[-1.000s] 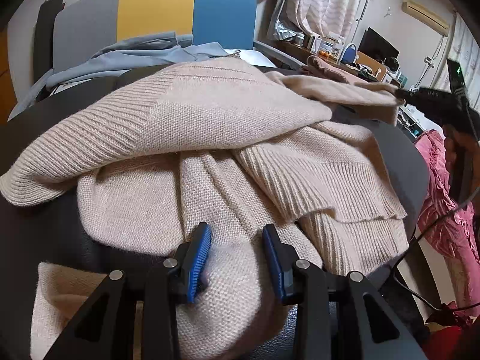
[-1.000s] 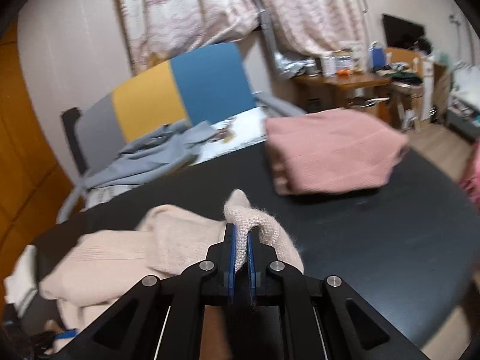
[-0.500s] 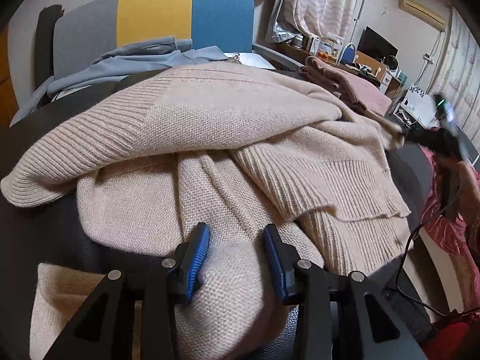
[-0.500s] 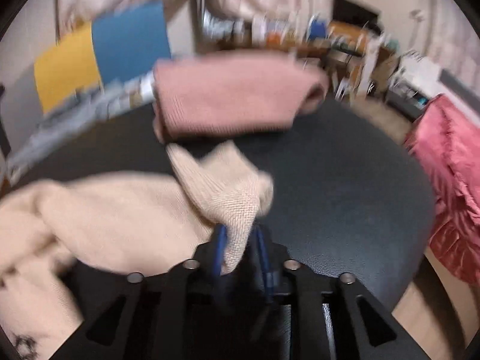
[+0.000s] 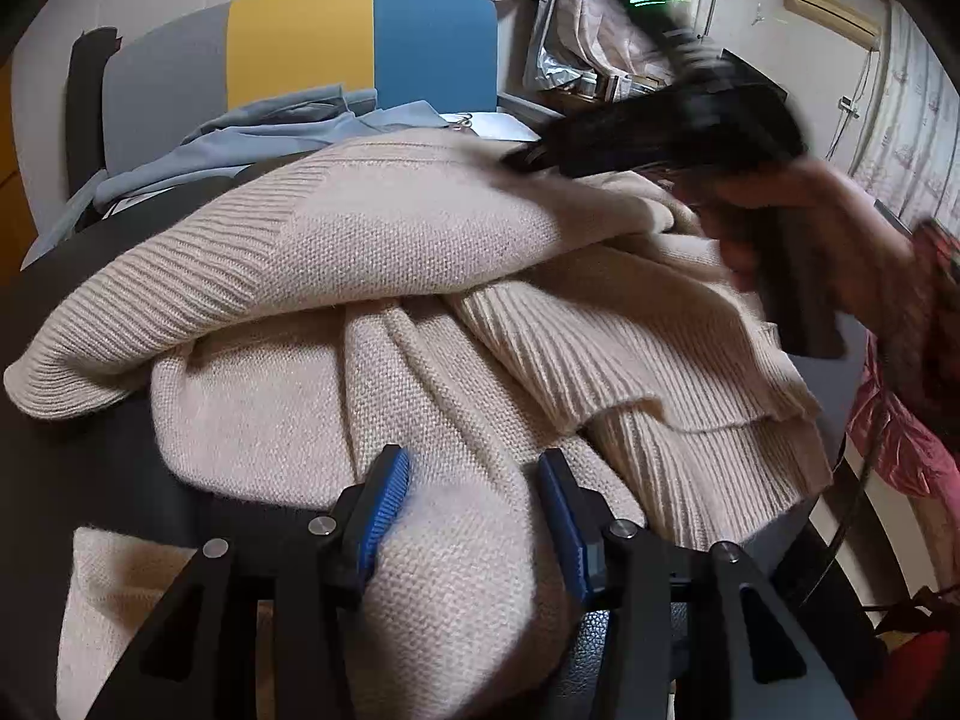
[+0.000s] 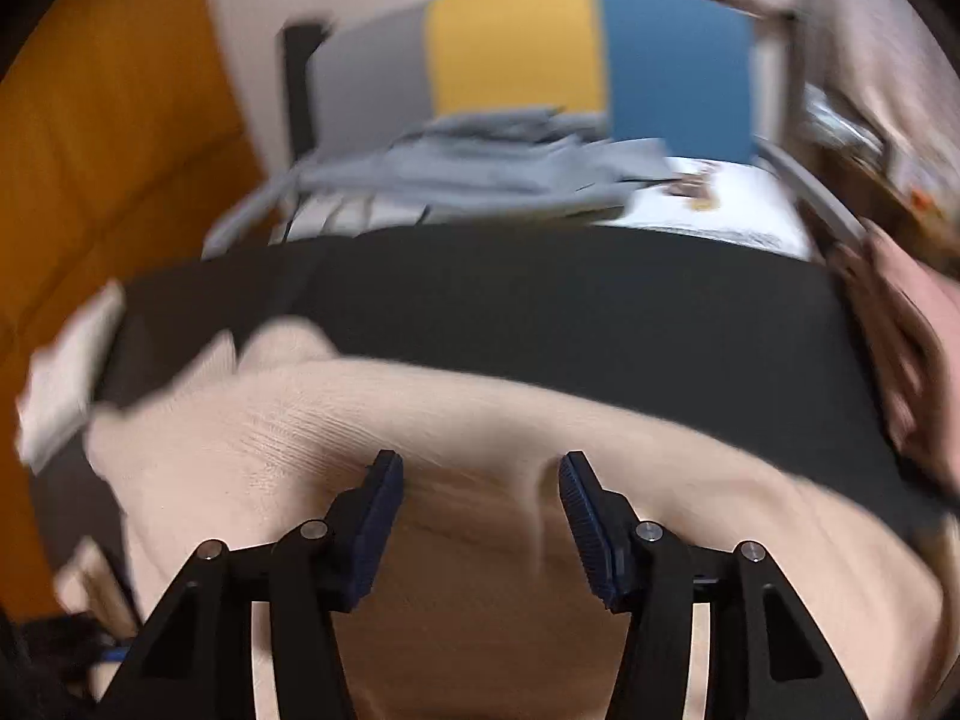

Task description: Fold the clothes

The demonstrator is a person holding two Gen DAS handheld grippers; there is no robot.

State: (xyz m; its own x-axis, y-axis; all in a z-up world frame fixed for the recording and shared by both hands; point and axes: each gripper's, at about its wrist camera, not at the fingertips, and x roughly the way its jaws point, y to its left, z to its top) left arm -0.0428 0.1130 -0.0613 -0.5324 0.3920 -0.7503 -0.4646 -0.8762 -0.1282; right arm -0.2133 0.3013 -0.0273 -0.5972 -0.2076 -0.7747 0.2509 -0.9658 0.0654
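A beige knit sweater (image 5: 372, 252) lies bunched on the black round table (image 5: 54, 462). My left gripper (image 5: 474, 510) is open, its blue pads on either side of a fold of the sweater at the near edge. In the left wrist view the right gripper's black body and the hand holding it (image 5: 690, 120) hover blurred over the sweater's far right part. In the right wrist view my right gripper (image 6: 480, 510) is open over the sweater (image 6: 480, 420), with nothing between the pads. That view is motion-blurred.
A grey, yellow and blue chair back (image 5: 300, 54) stands behind the table with a light blue garment (image 5: 252, 132) draped on it. A folded pink sweater (image 6: 918, 348) lies at the table's right. Pink cloth (image 5: 900, 438) hangs off to the right.
My right gripper has let go of the sweater edge it pinched and opened. It swung left over the sweater. My left gripper stayed in place, open.
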